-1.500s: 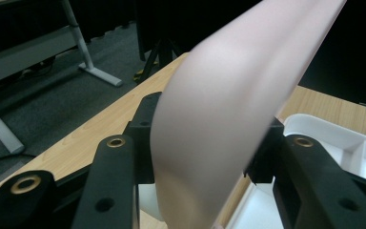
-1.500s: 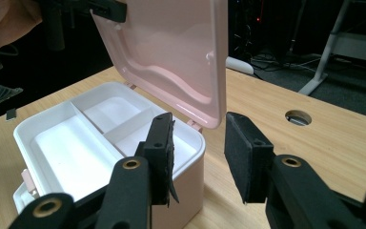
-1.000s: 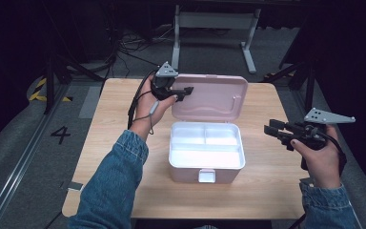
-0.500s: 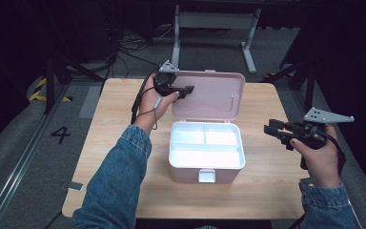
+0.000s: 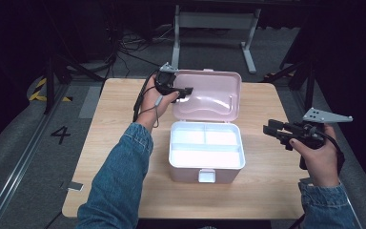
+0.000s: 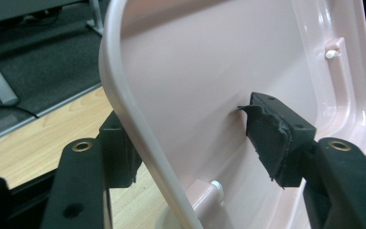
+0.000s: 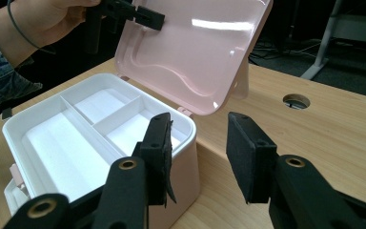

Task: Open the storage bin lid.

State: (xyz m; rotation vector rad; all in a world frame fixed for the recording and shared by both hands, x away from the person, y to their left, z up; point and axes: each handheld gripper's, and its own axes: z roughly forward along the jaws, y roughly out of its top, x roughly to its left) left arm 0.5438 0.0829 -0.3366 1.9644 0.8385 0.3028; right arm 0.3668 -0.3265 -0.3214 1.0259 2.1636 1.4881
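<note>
A pink box [image 5: 205, 169] stands mid-table with its lid [image 5: 209, 95] swung up and back. Inside it lies a white divided tray [image 5: 205, 148] with nothing in it. My left gripper [image 5: 185, 89] is at the lid's left edge. In the left gripper view the lid [image 6: 195, 71] has its rim between the jaws of my left gripper [image 6: 193, 143]. They have just been opening and stand apart from the rim, not pressing on it. My right gripper [image 5: 272, 131] hovers to the right of the box. My right gripper [image 7: 202, 152] stands open with nothing between its pads.
The wooden table [image 5: 124, 105] has a round cable hole [image 7: 295, 100] behind the box on the right. A metal stand [image 5: 214, 28] rises past the far edge. The dark floor at the left bears a painted "4" [image 5: 59, 134].
My left gripper has shifted slightly along the lid's left edge and its jaws have spread. The lid stays up. My right gripper has kept still.
</note>
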